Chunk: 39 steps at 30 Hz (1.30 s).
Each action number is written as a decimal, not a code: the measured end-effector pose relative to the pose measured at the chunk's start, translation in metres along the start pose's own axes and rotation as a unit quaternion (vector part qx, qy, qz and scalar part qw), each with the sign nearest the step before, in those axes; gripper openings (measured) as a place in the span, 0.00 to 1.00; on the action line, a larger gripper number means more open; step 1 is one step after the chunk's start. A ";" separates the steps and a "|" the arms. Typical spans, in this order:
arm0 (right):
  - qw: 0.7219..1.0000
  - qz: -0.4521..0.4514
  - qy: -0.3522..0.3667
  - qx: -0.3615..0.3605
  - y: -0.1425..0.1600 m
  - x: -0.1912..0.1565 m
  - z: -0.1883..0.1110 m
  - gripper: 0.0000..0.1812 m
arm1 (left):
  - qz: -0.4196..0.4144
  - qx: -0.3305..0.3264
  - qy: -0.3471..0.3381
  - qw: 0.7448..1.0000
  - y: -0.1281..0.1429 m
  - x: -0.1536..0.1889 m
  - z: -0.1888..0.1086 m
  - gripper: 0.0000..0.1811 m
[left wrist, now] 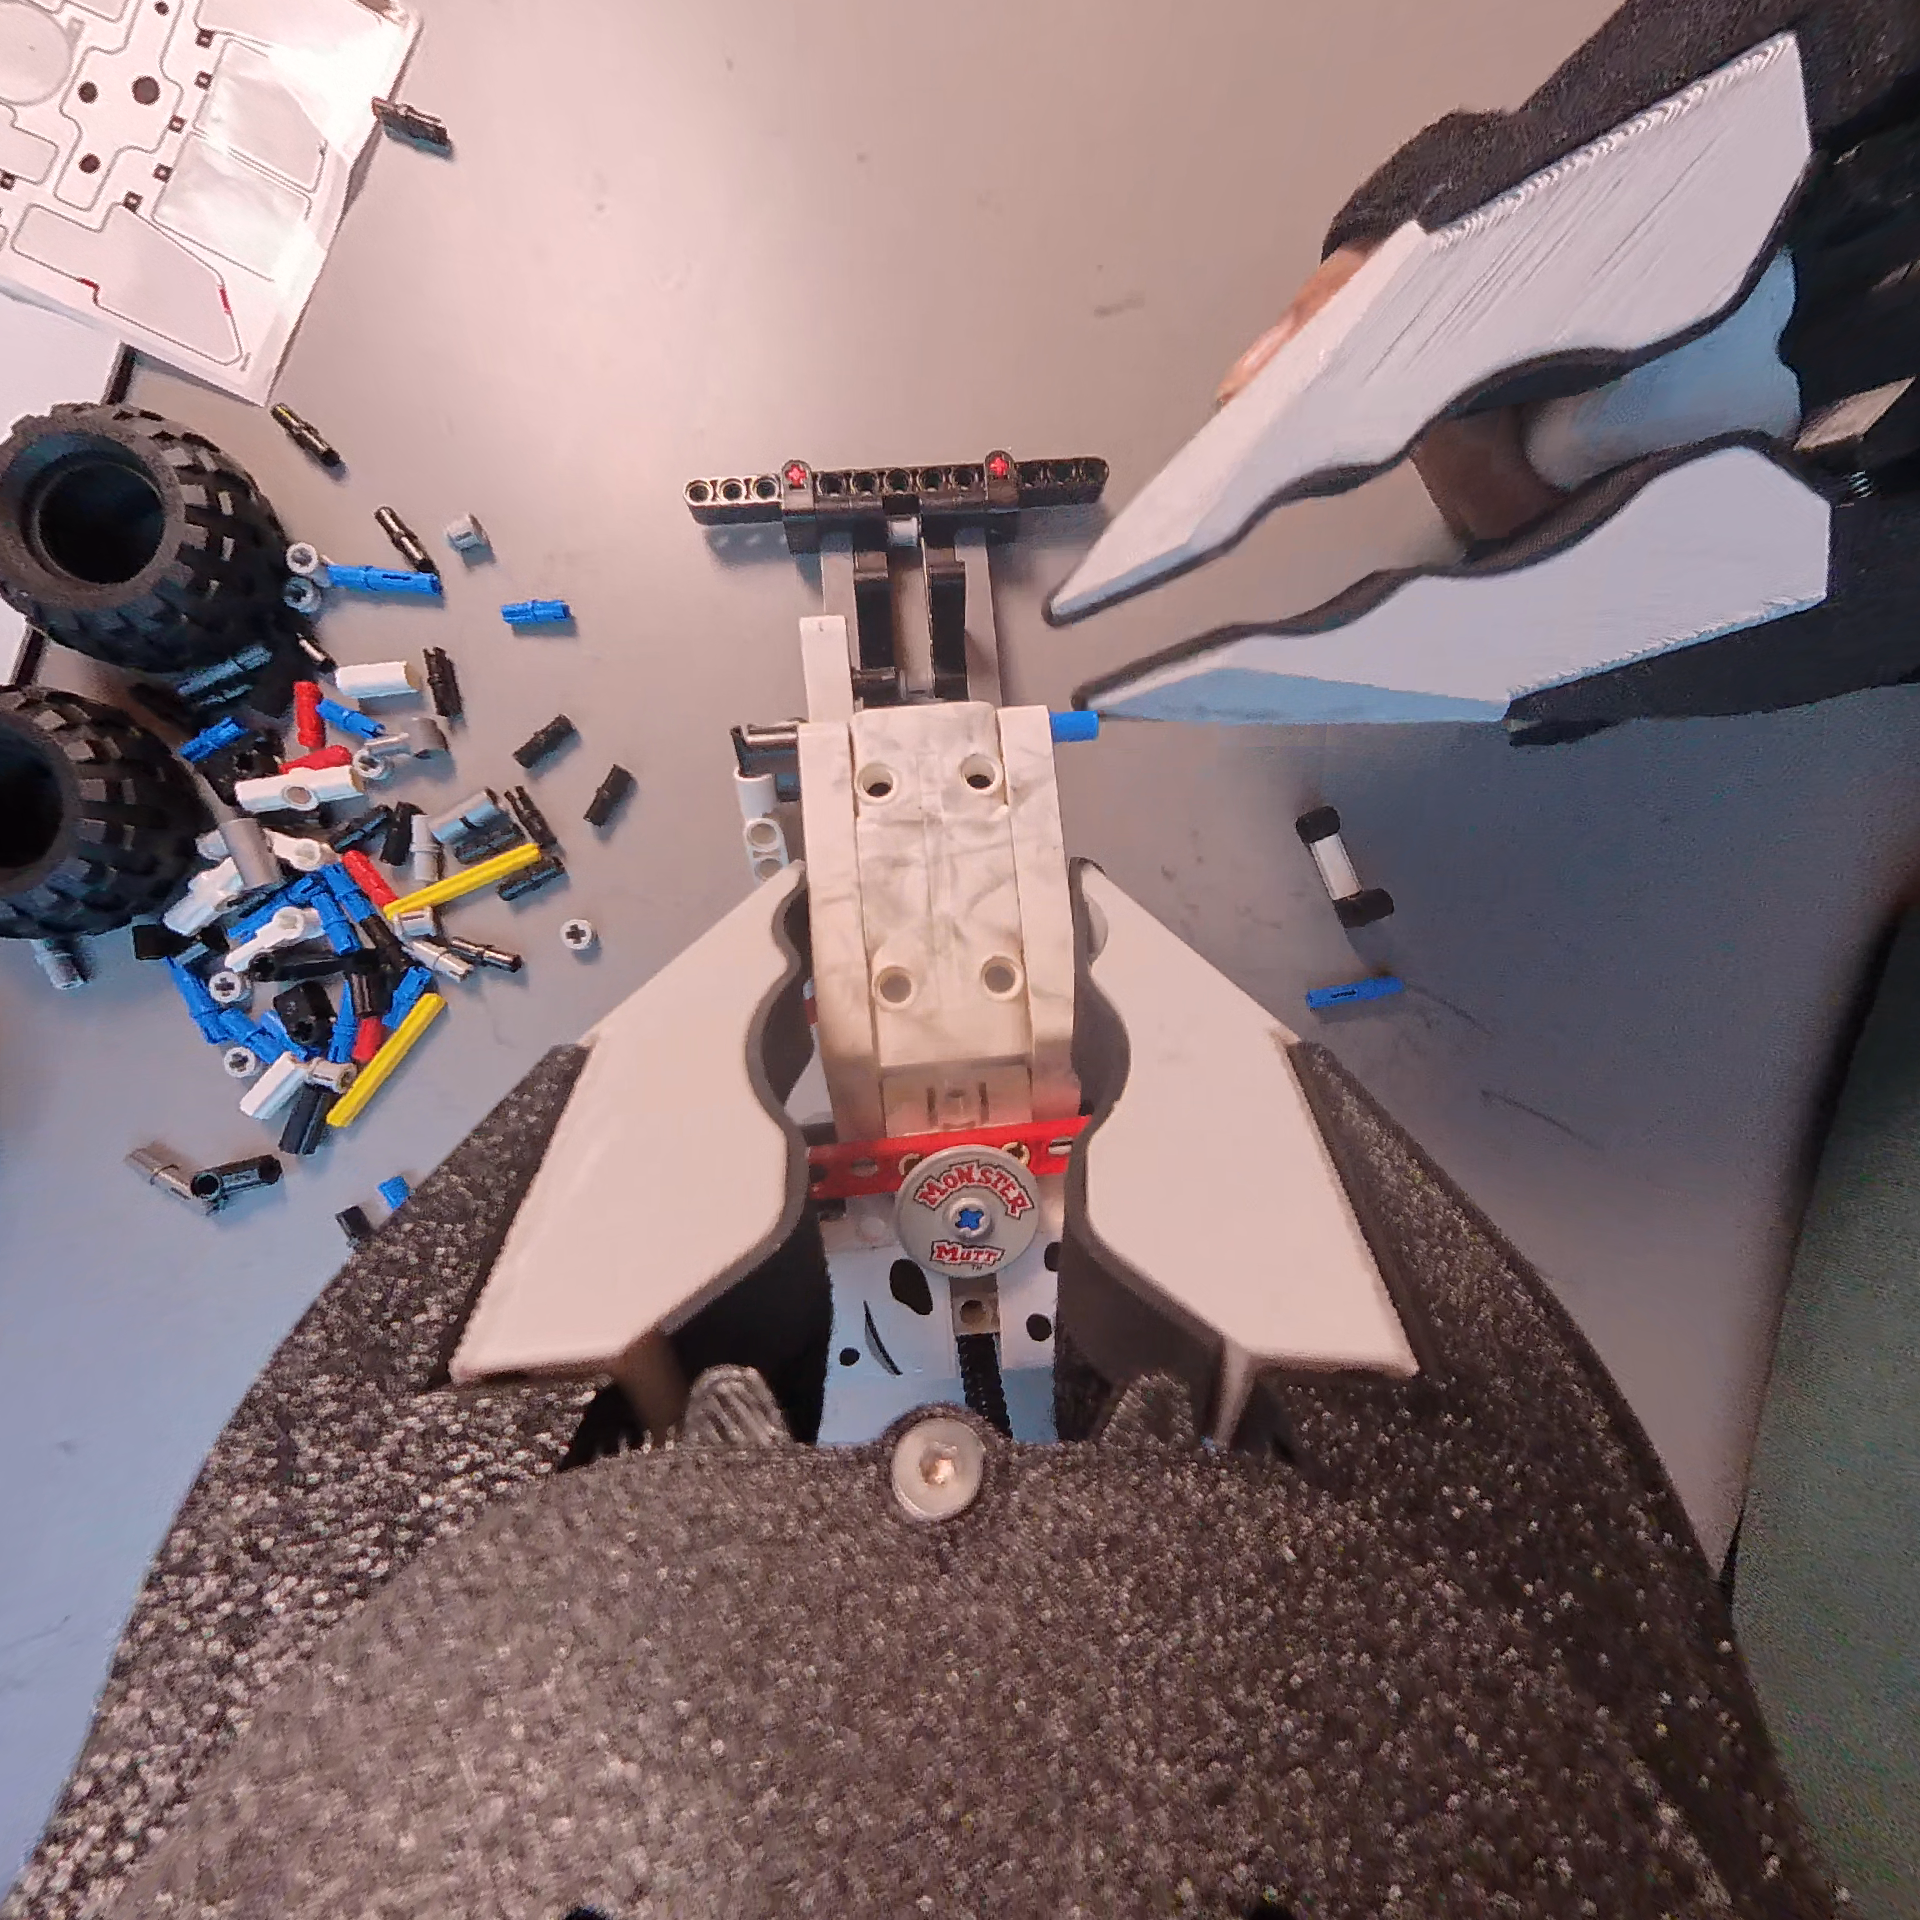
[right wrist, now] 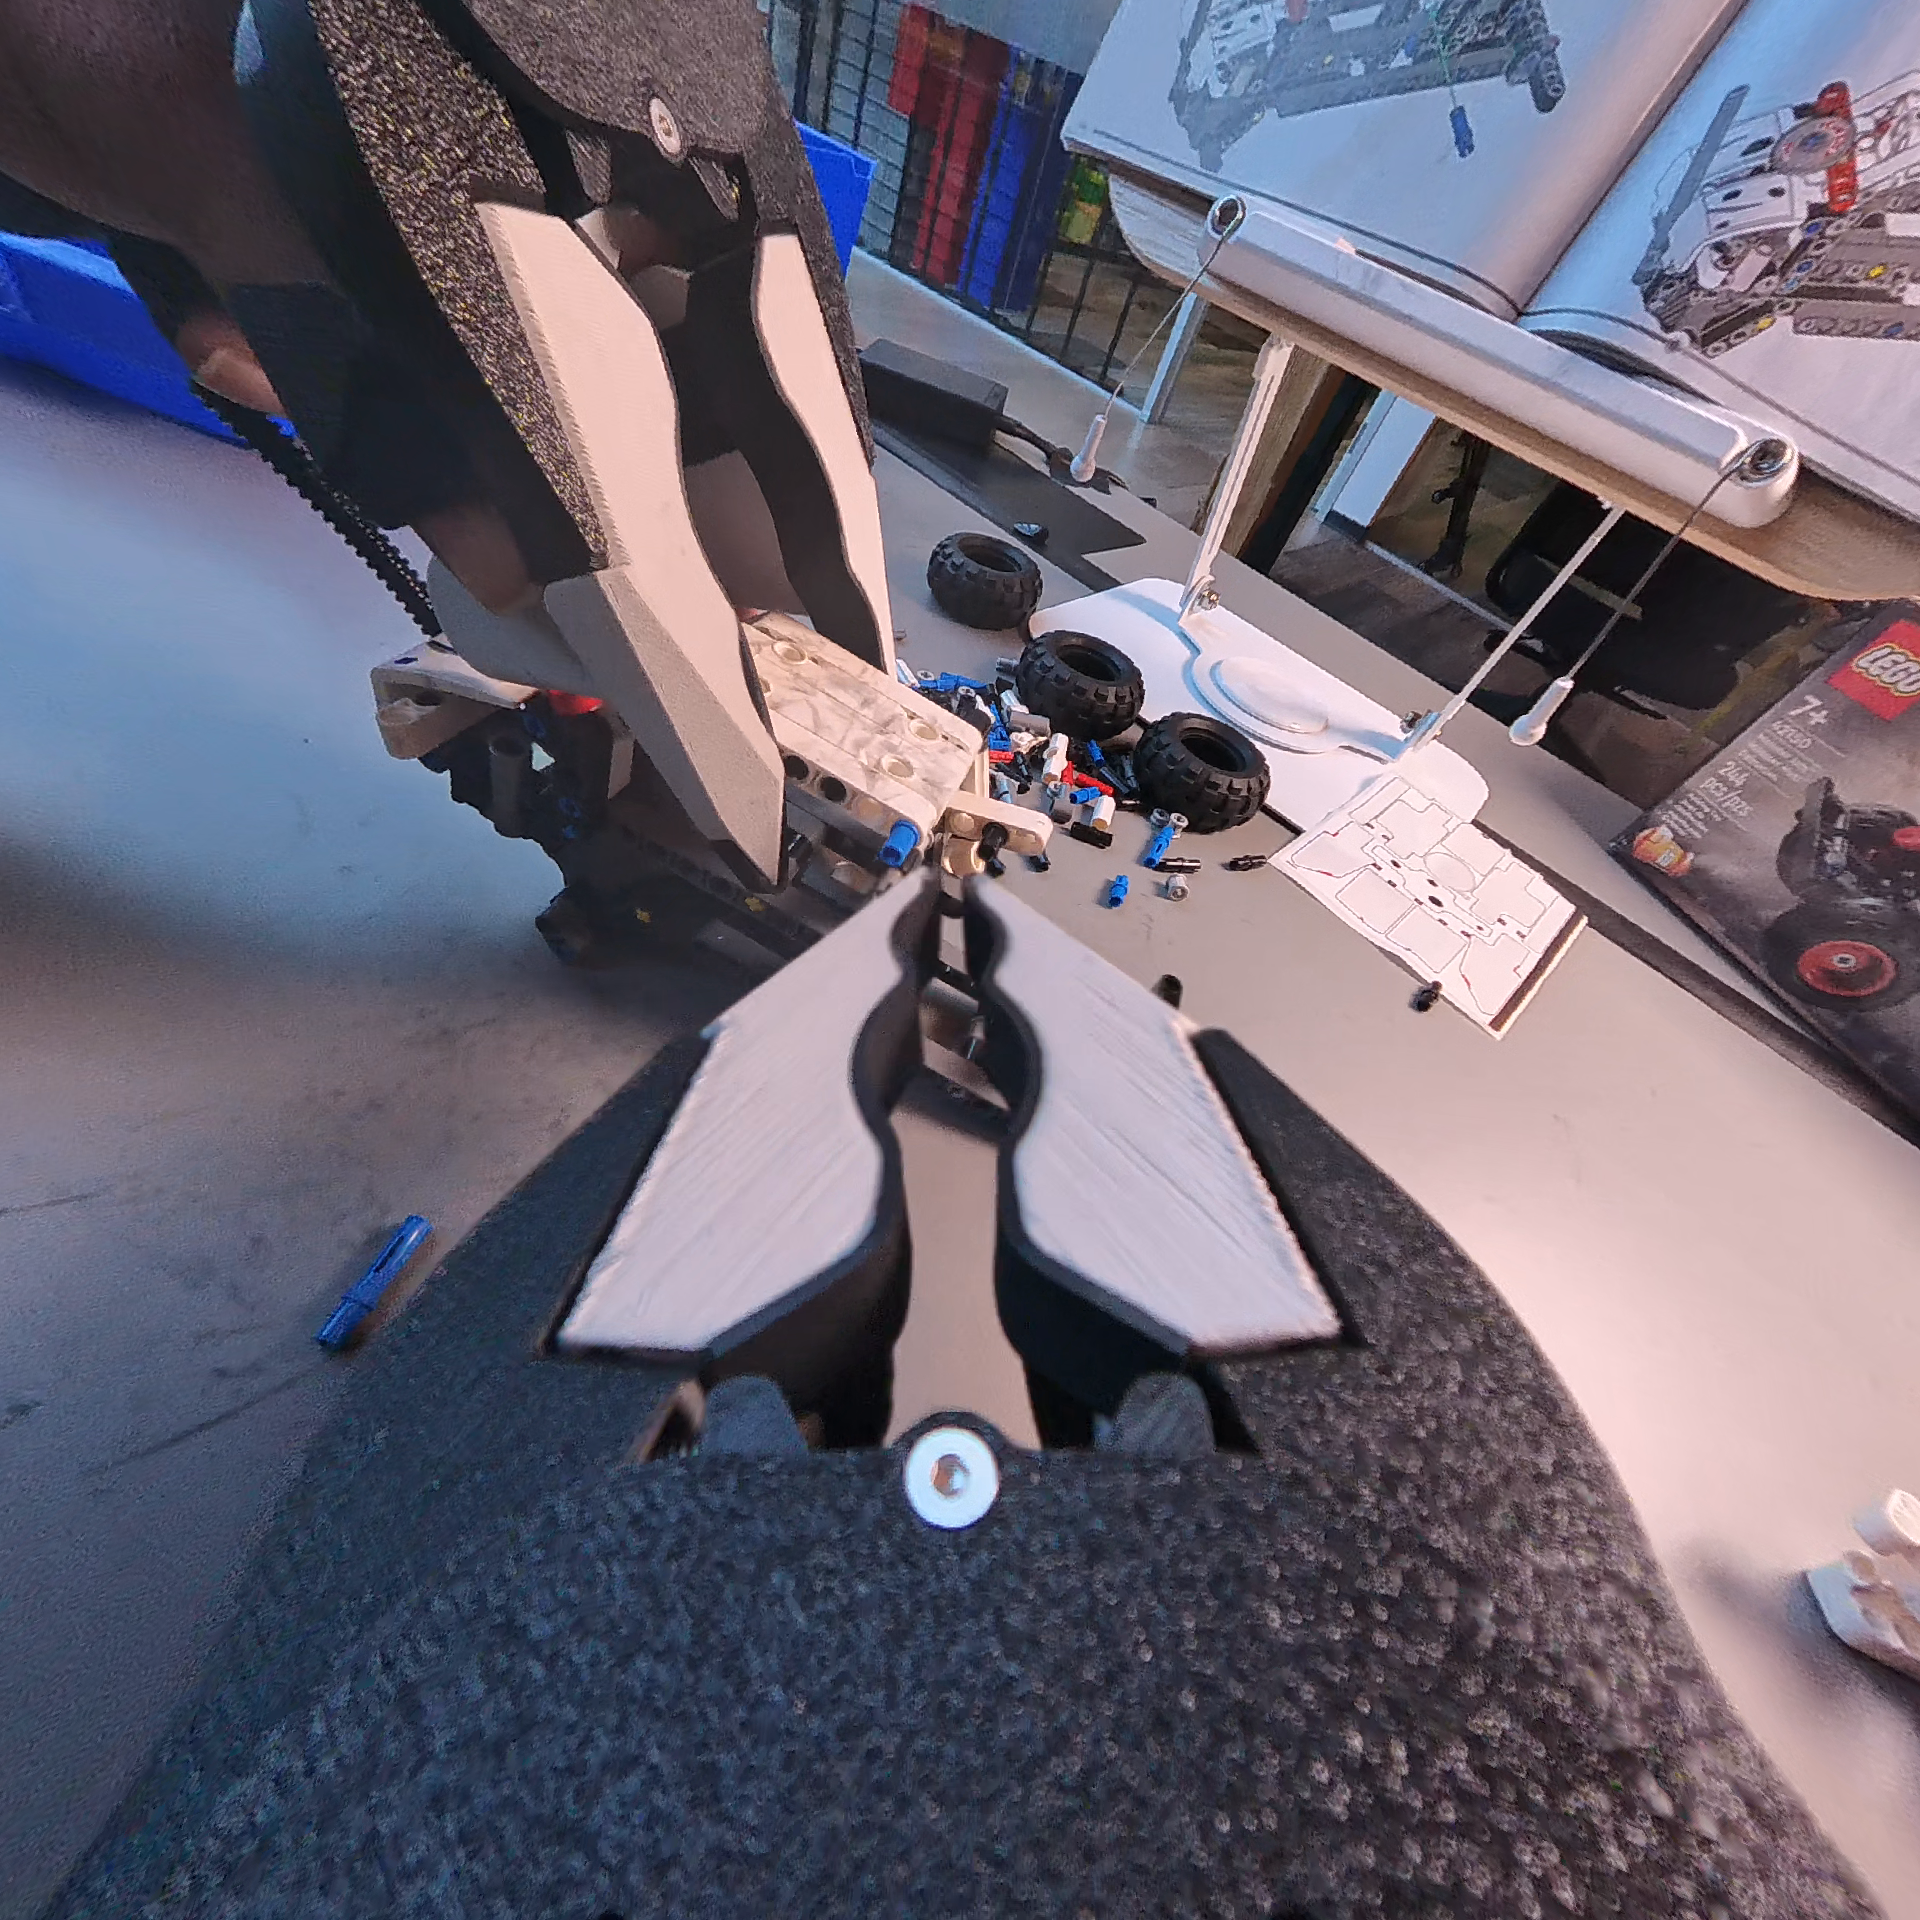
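1. Speckled black foam housing fills the bottom of both wrist views, with my grey ridged fingers sticking out past it.
2. My left gripper [left wrist: 940, 925] is clamped on the white marbled body of the half-built toy truck [left wrist: 935, 894], one finger pressed to each side. The chassis sits mid-desk.
3. My right gripper [right wrist: 951, 883] has its tips nearly together, just a thin gap, nothing in it, right beside the blue pin [left wrist: 1075, 724] poking out of the truck's side.
4. Smooth matte grey desk [left wrist: 1455, 1039], a bit scuffed. Behind it, shelves with coloured bins, out of focus.
5. Left of the truck: a loose pile of parts [left wrist: 332, 883] in blue, black, white, red and yellow, plus knobby black rubber tyres [left wrist: 125, 540].
6. White sticker sheet [left wrist: 187, 156] lies flat past the tyres.
7. Instruction booklet [right wrist: 1558, 135] is open on a white wire stand, and the kit box [right wrist: 1818, 831] sits at the desk's edge.
8. Stray blue pin [right wrist: 374, 1283] lies alone near my right gripper.
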State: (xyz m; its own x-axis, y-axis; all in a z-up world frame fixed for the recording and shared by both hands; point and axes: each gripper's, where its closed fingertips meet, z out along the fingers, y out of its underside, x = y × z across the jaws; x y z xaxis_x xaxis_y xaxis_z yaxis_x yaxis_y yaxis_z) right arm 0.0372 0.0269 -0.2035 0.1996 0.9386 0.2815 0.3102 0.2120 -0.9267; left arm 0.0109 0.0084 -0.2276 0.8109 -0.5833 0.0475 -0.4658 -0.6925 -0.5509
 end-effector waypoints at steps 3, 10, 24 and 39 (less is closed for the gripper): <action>1.000 -0.007 0.003 0.010 -0.003 0.001 -0.002 0.00 | -0.003 0.005 0.003 1.000 -0.001 0.001 0.000 0.26; 1.000 -0.005 0.004 0.020 -0.005 0.001 -0.002 0.05 | 0.003 0.013 0.004 1.000 -0.002 0.002 -0.001 0.28; 0.999 -0.016 -0.021 0.036 -0.011 -0.008 -0.004 0.14 | 0.019 0.010 0.012 1.000 0.001 0.004 -0.001 0.26; 0.999 -0.028 -0.025 0.015 -0.005 -0.004 -0.005 0.14 | 0.013 0.043 0.072 0.996 -0.001 0.009 -0.002 0.26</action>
State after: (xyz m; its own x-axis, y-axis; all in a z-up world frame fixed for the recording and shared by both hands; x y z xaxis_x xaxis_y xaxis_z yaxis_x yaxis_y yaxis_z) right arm 0.0395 0.0204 -0.1992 0.1354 0.9371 0.3216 0.2920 0.2725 -0.9168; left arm 0.0182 0.0029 -0.2250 0.7364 -0.6600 0.1487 -0.4491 -0.6412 -0.6222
